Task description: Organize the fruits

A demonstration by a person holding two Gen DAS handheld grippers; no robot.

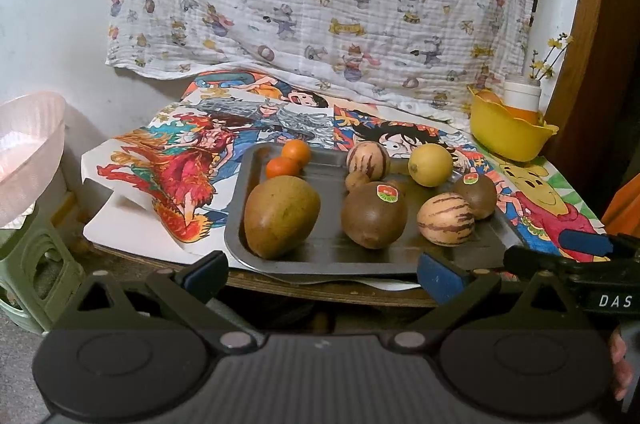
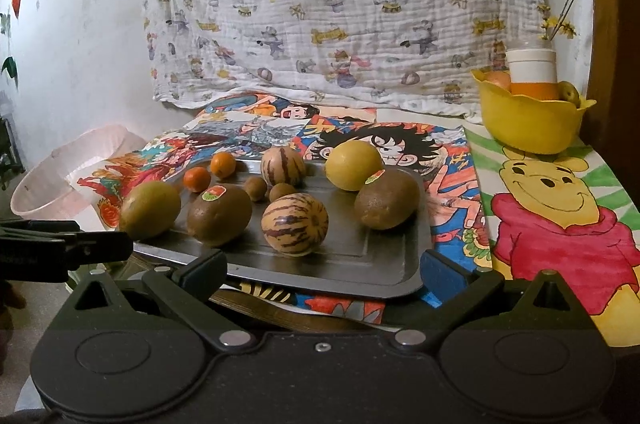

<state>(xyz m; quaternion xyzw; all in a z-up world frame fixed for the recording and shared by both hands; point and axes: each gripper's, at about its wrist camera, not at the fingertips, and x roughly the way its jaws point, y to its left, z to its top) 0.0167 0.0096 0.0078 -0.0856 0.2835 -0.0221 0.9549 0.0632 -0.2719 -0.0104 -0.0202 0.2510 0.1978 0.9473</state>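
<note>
Fruit on a metal tray (image 1: 496, 242), dead ahead of both pairs of fingers.

Readable writing: only "DAS" in white on the right gripper's (image 2: 322, 270) body, seen in the left view; stickers (image 1: 387, 193) on two kiwis, red and green, print too small to read. Counted on the tray: three big kiwis (image 2: 219, 214), two small brown ones (image 2: 256, 188), two striped melons (image 2: 295, 224), two tangerines (image 2: 197, 179), one lemon (image 2: 353, 165). Beyond the tray, far right of the fingers, a yellow bowl (image 2: 528, 124) with a white cup (image 2: 532, 64); far left, a pink bowl (image 1: 28, 148). Left gripper (image 1: 322, 272) and right gripper both level, short of the tray's near rim, spread wide, gripping nothing.
</note>
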